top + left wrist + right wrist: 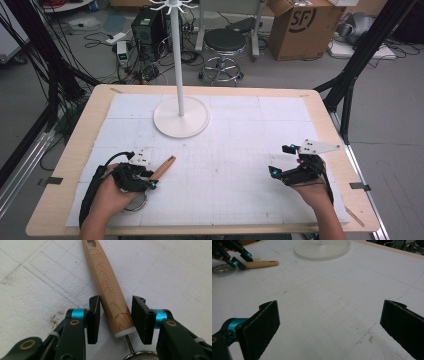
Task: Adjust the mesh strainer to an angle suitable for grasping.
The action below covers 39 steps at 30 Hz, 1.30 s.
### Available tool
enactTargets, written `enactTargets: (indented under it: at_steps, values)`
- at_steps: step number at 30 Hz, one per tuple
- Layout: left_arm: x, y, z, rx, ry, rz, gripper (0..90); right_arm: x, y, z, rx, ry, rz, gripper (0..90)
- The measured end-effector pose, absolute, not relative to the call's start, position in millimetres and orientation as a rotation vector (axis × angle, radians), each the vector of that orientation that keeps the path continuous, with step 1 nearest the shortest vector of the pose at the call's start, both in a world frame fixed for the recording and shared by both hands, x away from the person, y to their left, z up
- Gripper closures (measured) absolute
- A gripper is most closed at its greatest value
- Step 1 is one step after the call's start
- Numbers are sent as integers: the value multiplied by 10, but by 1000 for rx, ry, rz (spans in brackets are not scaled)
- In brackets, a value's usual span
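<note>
- Grippers flank the white round-based stand (180, 117): left gripper (115, 315) straddles a light wooden utensil handle (106, 282), pads not visibly pressing.
- Right gripper (329, 325) gapes wide, holding nothing.

Tan wooden handle (107, 282), perhaps white-capped

We are noting a smooth, matt wooden handle (110, 287) with a white plastic collar. We are seeing shiny metal mesh (141, 356) and a rough, stained white mat (32, 290).
</note>
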<state>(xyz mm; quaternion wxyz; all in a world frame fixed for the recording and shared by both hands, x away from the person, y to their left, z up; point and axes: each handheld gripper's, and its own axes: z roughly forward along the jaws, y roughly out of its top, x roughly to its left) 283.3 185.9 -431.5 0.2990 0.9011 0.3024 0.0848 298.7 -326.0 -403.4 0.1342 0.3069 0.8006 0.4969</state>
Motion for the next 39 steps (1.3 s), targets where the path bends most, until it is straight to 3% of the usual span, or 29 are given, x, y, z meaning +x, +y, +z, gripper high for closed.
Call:
enactTargets:
  at_steps: [9, 14, 20, 22, 26, 29, 32, 39]
  values:
    - [2829, 1850, -4256, 2407, 798, 209, 655, 2987, -3255, -4036, 888, 2326, 1437, 13]
    - [2863, 1801, -4312, 2431, 832, 146, 574, 2985, -3265, -4029, 888, 2321, 1442, 13]
    - [2867, 1720, -4280, 2496, 826, 180, 621, 2977, -3270, -4024, 891, 2319, 1446, 13]
    - [2859, 1699, -4274, 2511, 795, 185, 678, 2976, -3274, -4023, 892, 2319, 1450, 13]
    - [2850, 1681, -4268, 2523, 783, 198, 683, 2977, -3283, -4022, 894, 2315, 1454, 13]
    - [2860, 1693, -4269, 2519, 787, 186, 672, 2975, -3278, -4022, 898, 2323, 1451, 13]
    - [2868, 1710, -4266, 2524, 804, 186, 586, 2980, -3273, -4026, 893, 2320, 1449, 13]
    - [2922, 1651, -4242, 2586, 821, 162, 586, 2987, -3277, -4030, 897, 2320, 1453, 13]
